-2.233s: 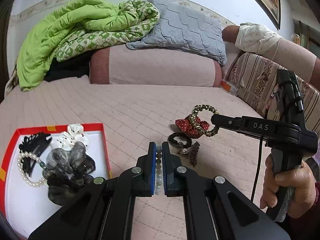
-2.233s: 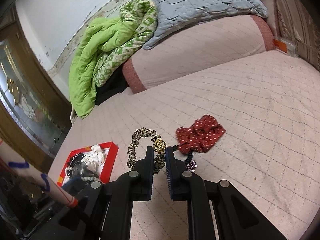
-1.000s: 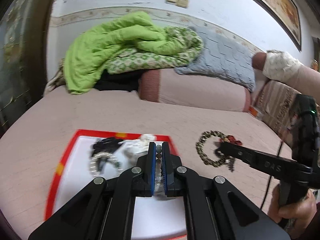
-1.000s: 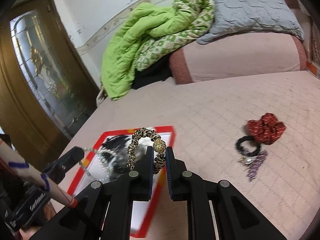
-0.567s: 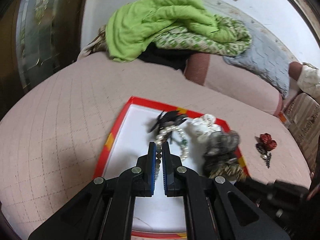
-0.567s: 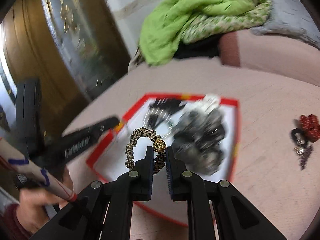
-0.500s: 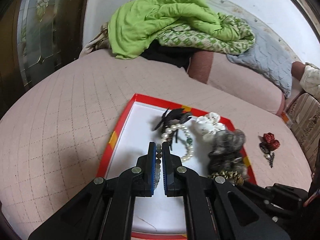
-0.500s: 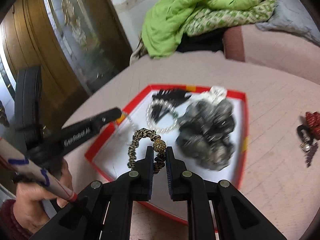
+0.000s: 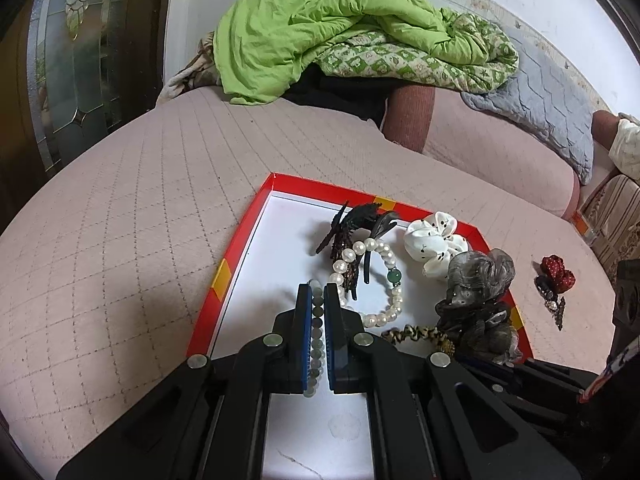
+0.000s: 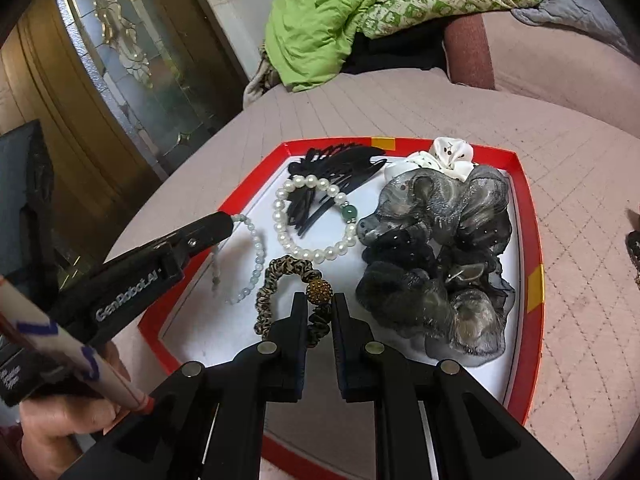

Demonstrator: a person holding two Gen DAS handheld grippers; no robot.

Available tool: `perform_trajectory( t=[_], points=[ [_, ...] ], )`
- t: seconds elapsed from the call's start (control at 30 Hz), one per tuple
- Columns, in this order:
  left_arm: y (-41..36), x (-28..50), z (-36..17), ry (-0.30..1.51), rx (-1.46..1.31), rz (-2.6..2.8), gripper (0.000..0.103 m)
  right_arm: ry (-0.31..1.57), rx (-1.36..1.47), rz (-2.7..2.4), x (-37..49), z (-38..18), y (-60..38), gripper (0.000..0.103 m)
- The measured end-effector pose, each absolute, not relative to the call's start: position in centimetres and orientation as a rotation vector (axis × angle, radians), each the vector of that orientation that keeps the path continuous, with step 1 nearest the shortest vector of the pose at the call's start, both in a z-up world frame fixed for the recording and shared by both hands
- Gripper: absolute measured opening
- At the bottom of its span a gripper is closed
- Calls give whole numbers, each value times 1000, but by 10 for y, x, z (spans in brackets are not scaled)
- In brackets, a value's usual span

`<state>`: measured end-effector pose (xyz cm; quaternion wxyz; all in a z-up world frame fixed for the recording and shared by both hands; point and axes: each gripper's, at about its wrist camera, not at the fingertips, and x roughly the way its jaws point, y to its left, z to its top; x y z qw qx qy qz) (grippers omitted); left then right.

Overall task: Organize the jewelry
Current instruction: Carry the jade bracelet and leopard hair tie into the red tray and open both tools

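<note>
A: What is each gripper carrying?

B: The left gripper (image 9: 314, 292) is pinching a pale bead bracelet (image 10: 251, 256); the right gripper (image 10: 320, 300) is clamping a leopard hair tie (image 10: 280, 280). Both are hanging just over the red tray (image 10: 535, 240), bare floor directly below.

A: Anything hidden?

B: Farther right, the red scrunchie (image 9: 558, 272) is lying outside; its neighbours are hard to make out.

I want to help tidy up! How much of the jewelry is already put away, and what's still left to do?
Done: the pearl bracelet, black hair comb, white scrunchie and grey scrunchie lie in the red box.
In hand: the left gripper holds a pale bead bracelet and the right gripper a leopard hair tie, both over the box, unreleased.
Left: the red scrunchie and dark pieces beside it on the bed.
</note>
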<state>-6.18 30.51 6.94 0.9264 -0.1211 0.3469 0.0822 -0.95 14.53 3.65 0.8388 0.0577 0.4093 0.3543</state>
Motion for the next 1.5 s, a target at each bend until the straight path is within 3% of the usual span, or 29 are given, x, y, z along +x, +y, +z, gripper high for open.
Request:
perform_trajectory(
  t=[1.37, 1.5],
  points=[
    [301, -37, 51, 773, -268, 149, 5, 925, 164, 699, 7, 25, 131, 14],
    [302, -39, 54, 760, -280, 148, 5, 922, 166, 710, 5, 27, 131, 21]
  ],
)
